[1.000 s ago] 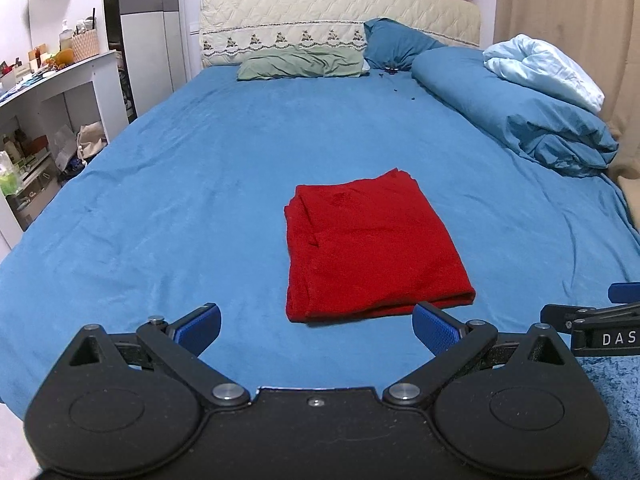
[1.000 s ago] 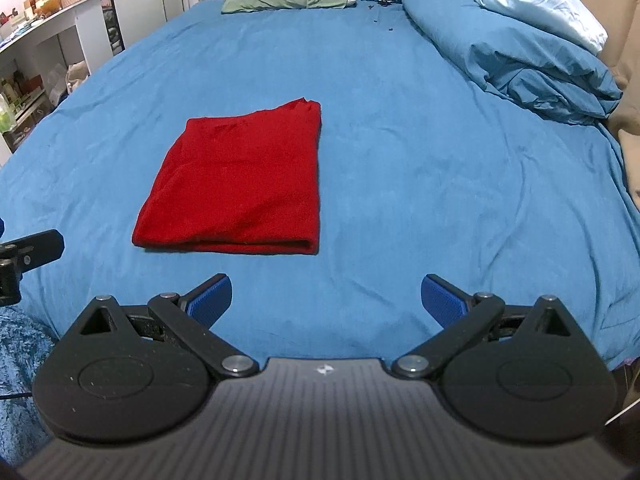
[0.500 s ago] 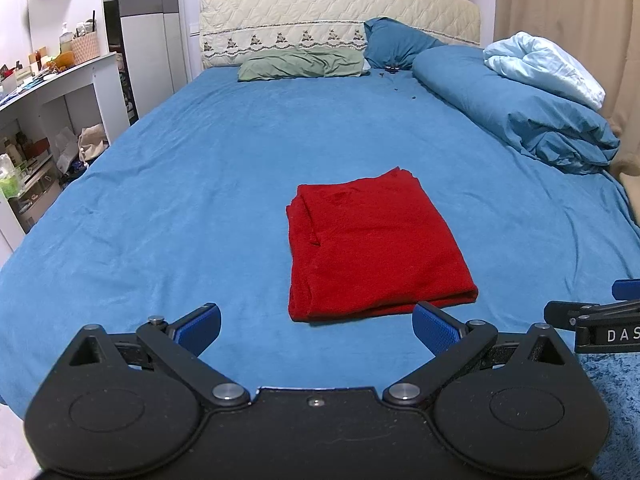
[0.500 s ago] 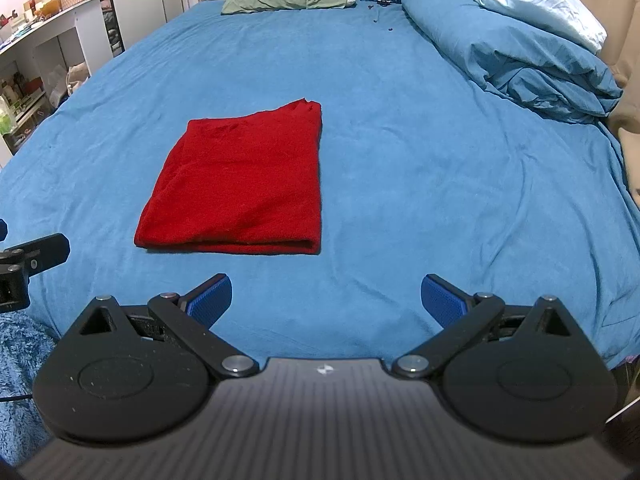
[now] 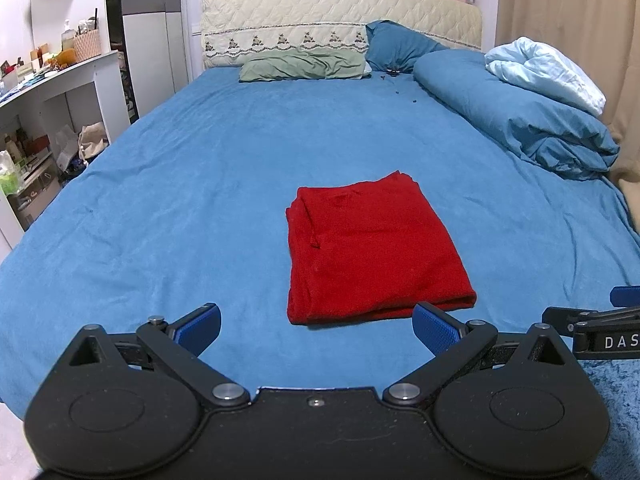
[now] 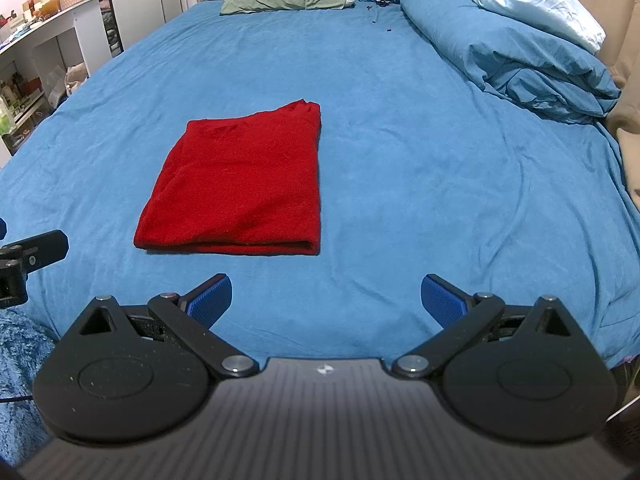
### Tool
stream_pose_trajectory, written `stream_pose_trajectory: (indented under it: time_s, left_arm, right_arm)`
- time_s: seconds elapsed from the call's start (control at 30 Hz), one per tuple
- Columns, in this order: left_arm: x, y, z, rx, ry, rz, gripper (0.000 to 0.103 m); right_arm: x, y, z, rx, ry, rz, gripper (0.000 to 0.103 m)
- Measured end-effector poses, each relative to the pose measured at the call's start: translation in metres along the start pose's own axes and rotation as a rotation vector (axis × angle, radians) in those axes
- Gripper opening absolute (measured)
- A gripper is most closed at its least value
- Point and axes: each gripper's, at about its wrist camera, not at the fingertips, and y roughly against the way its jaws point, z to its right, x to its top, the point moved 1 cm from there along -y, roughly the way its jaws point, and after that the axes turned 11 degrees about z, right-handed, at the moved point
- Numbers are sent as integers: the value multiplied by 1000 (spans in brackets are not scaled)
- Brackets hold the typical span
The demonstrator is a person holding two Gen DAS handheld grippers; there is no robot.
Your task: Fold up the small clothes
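Garment: I see the red cloth [image 5: 372,248] folded into a thick rectangle on the bed [image 5: 180,200], toward its near edge and about midway across.
Long axis: it runs away from me toward the headboard [image 5: 340,24]; the folded short edge faces my grippers.
Left gripper [image 5: 316,330]: spread wide, holding nothing, low over the near edge with the cloth just ahead, slightly right.
Right gripper [image 6: 326,300]: also wide apart and empty; the cloth lies ahead and to its left.
Nearer arm: I judge the left.
Room: bare sheet all round; the rolled duvet [image 6: 520,48] is well apart along the right edge.
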Motion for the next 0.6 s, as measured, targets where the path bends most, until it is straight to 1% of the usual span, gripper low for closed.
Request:
stream_pose_trajectory:
  time_s: [0.6]
  left_arm:
    - [2, 2, 4, 3, 5, 1, 103]
  right_arm:
    - [0, 0, 1, 0, 0, 0, 103]
